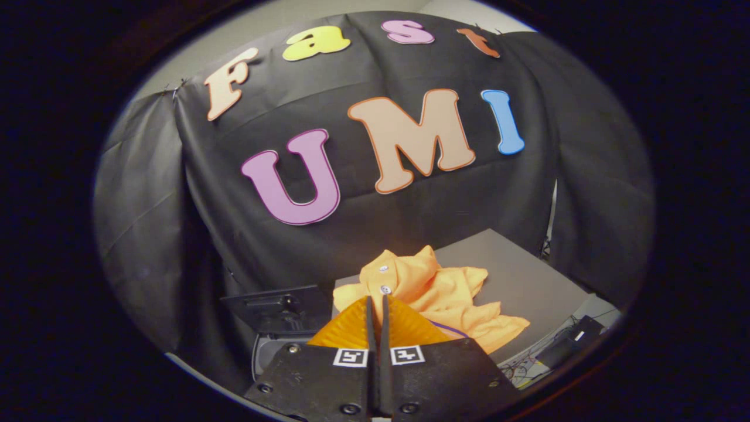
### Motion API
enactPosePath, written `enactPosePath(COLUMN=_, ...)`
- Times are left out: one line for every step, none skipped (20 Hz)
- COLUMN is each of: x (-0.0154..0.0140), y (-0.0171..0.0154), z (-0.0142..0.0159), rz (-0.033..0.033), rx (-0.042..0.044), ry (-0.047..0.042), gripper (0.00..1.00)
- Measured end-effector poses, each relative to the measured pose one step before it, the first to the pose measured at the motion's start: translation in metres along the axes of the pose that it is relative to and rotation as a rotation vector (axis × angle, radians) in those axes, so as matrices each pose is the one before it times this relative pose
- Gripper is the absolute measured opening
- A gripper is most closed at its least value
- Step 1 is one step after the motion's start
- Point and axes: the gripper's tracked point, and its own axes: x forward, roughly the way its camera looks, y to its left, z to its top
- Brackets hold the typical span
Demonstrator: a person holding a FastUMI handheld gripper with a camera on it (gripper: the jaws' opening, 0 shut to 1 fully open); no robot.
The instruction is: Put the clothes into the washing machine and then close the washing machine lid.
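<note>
One orange shirt (436,290) lies crumpled on the grey tabletop (527,281), and we take it as our landmark; our tongs (377,308) sit just short of its near edge, fingers (351,325) drawn together with only a thin slit between them and nothing held in it; two white buttons show on the shirt just beyond the tips; left of the shirt and lower stands a dark machine (281,310), its raised lid tilted; right of the shirt, past the tabletop's edge, cables (527,366) trail beside a black box (577,337).

Gripper (378,305) fingers closed together, nothing between; orange shirt (436,290) crumpled just ahead on grey table (527,281).
</note>
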Motion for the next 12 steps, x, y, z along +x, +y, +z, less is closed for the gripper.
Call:
enactPosePath(x=-0.00110, y=0.01021, z=0.00040, rz=0.00473, rx=-0.02385, ry=-0.00133, gripper=0.00)
enactPosePath(x=-0.00146, y=0.00934, z=0.00004, rz=0.00731, rx=-0.01366, ry=-0.00597, gripper=0.00)
enactPosePath(x=-0.00162, y=0.01214, z=0.00145, rz=0.01303, rx=-0.00435, ry=-0.00528, gripper=0.00)
enactPosePath(x=-0.00119, y=0.01211, z=0.00253, rz=0.01508, rx=0.00093, ry=-0.01294, gripper=0.00)
enactPosePath(x=-0.00077, y=0.01329, z=0.00382, rz=0.01519, rx=-0.00052, ry=-0.01332, gripper=0.00)
enactPosePath(x=-0.00022, y=0.01430, z=0.00365, rz=0.02163, rx=0.00510, ry=-0.01638, gripper=0.00)
enactPosePath(x=-0.00056, y=0.01298, z=0.00289, rz=0.01858, rx=0.00695, ry=-0.01152, gripper=0.00)
enactPosePath(x=-0.00137, y=0.01171, z=0.00314, rz=0.01410, rx=0.01008, ry=-0.01314, gripper=0.00)
enactPosePath(x=0.00060, y=0.01078, z=0.00271, rz=0.01077, rx=0.00758, ry=-0.01442, gripper=0.00)
enactPosePath(x=0.00137, y=0.01048, z=0.00002, rz=0.01294, rx=0.00817, ry=-0.00932, gripper=0.00)
enactPosePath(x=0.00032, y=0.01126, z=0.00161, rz=0.01073, rx=-0.01005, ry=-0.01800, gripper=0.00)
enactPosePath(x=0.00139, y=0.00962, z=-0.00101, rz=0.00675, rx=-0.02185, ry=-0.00857, gripper=0.00)
